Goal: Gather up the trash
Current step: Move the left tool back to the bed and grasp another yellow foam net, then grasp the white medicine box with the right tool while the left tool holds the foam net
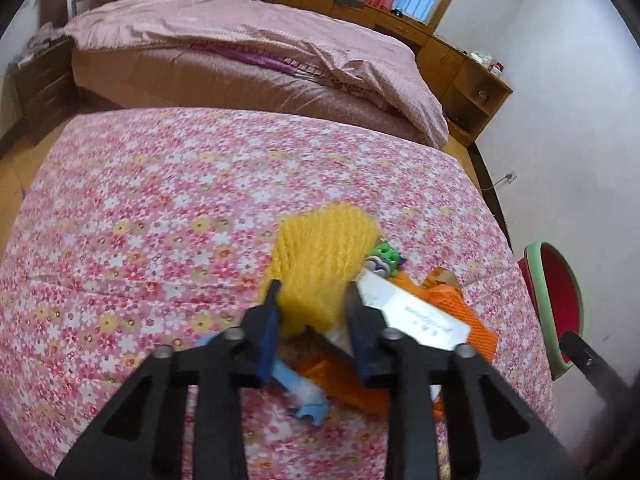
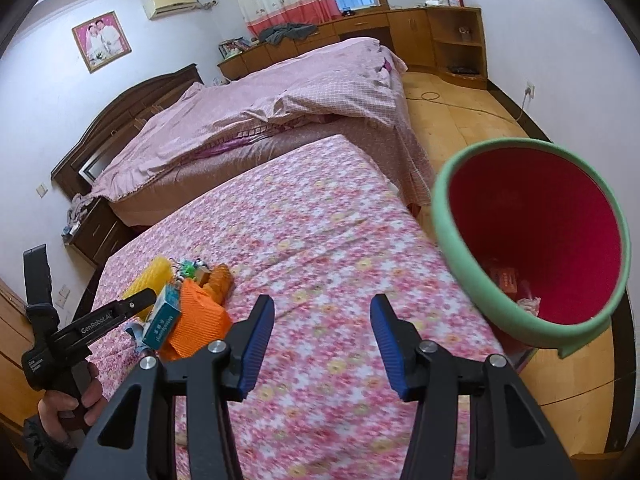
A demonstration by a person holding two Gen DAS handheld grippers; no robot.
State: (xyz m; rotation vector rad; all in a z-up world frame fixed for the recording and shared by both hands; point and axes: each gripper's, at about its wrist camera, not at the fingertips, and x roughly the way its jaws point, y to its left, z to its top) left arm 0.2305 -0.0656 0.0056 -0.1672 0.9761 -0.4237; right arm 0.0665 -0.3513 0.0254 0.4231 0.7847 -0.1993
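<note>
Blue-padded fingers of the left gripper (image 1: 312,292) stand apart over the near-right part of a flowered pink mattress (image 1: 160,200), straddling the near end of a yellow foam net (image 1: 320,264) without closing on it. Just right of the net lies a small green-and-white wrapper (image 1: 384,258), then a white carton (image 1: 412,312) resting on an orange foam net (image 1: 476,320). A blue scrap (image 1: 308,400) lies under the fingers, toward the near edge. Past the mattress's right edge stands a red bin with a green rim (image 1: 560,300).

From the right wrist view the same pile sits near the left edge of the mattress: yellow net (image 2: 150,280), carton (image 2: 164,316), orange net (image 2: 200,316), and a brown snack-like piece (image 2: 220,276) behind it. Right gripper (image 2: 322,316) hangs with fingers wide apart above bare flowered cloth, holding nothing. Further right, off the mattress's edge, the bin (image 2: 452,236) already holds a few scraps at its bottom.
</note>
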